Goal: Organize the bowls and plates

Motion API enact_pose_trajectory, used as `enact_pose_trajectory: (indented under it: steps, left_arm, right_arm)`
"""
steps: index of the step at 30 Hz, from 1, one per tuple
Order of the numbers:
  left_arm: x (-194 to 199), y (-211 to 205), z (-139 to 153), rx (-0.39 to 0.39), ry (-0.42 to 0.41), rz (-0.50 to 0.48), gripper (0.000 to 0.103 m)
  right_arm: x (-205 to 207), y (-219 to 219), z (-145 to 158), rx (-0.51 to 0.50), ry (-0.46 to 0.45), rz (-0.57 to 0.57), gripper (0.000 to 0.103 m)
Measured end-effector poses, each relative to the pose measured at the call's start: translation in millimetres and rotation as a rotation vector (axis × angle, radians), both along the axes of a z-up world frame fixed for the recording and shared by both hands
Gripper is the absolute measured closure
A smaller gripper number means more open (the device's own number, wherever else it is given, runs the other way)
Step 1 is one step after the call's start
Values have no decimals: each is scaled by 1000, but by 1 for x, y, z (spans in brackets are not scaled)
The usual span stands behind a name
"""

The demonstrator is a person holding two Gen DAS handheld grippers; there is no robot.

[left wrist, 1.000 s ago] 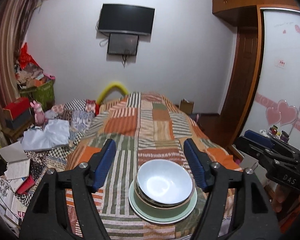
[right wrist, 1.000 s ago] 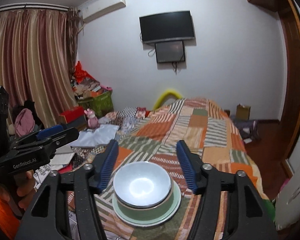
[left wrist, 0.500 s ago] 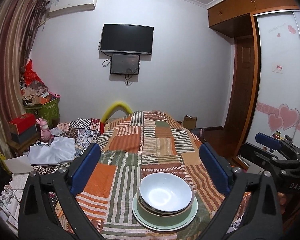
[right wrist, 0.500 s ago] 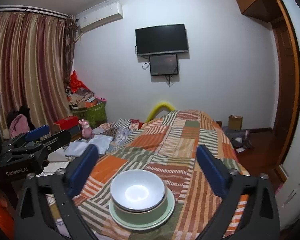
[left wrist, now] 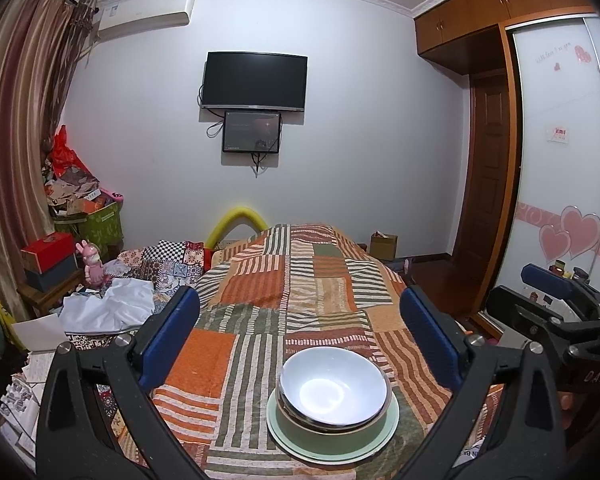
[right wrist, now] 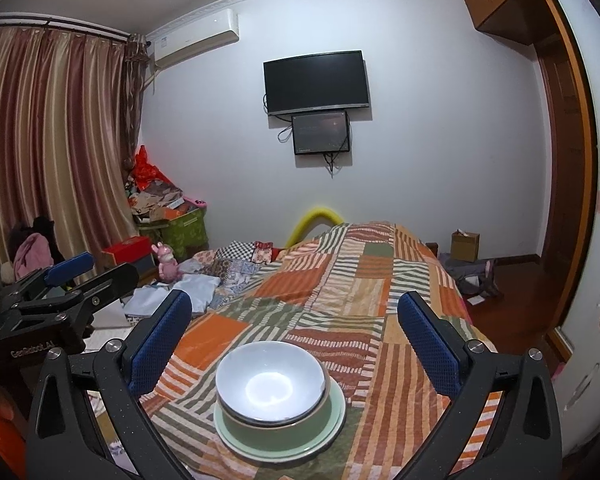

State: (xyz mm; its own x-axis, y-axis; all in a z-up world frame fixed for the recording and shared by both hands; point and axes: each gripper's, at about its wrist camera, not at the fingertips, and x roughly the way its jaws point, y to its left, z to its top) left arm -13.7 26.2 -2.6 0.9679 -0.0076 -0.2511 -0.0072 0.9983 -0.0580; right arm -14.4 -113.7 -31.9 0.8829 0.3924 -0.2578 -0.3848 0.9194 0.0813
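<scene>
A white bowl (left wrist: 334, 388) sits nested in a green bowl (left wrist: 300, 430), which stands on a pale green plate (left wrist: 392, 428) at the near end of the striped patchwork bedspread (left wrist: 300, 280). My left gripper (left wrist: 300, 340) is open and empty, held above and behind the stack. In the right wrist view the same white bowl (right wrist: 270, 380), green bowl (right wrist: 328, 406) and plate (right wrist: 332, 426) lie below my right gripper (right wrist: 294, 340), which is open and empty too. Each gripper shows at the edge of the other's view.
Folded cloths and paper (left wrist: 108, 312) lie left of the bed with boxes (left wrist: 50, 256) and a pink toy rabbit (left wrist: 94, 264). A wardrobe with sliding doors (left wrist: 560, 200) stands to the right. A TV (left wrist: 254, 80) hangs on the far wall.
Both grippers opened wide and drew back and up from the stacked bowls. The stack stayed in place on the bedspread.
</scene>
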Motion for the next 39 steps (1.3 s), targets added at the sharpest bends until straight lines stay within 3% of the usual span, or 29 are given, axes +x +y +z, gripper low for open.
enact_pose_trajectory:
  steps: [39]
  left_arm:
    - [5, 1, -2, -28, 8, -19, 1]
  right_arm:
    - [-1, -8, 3, 11, 3, -17, 0]
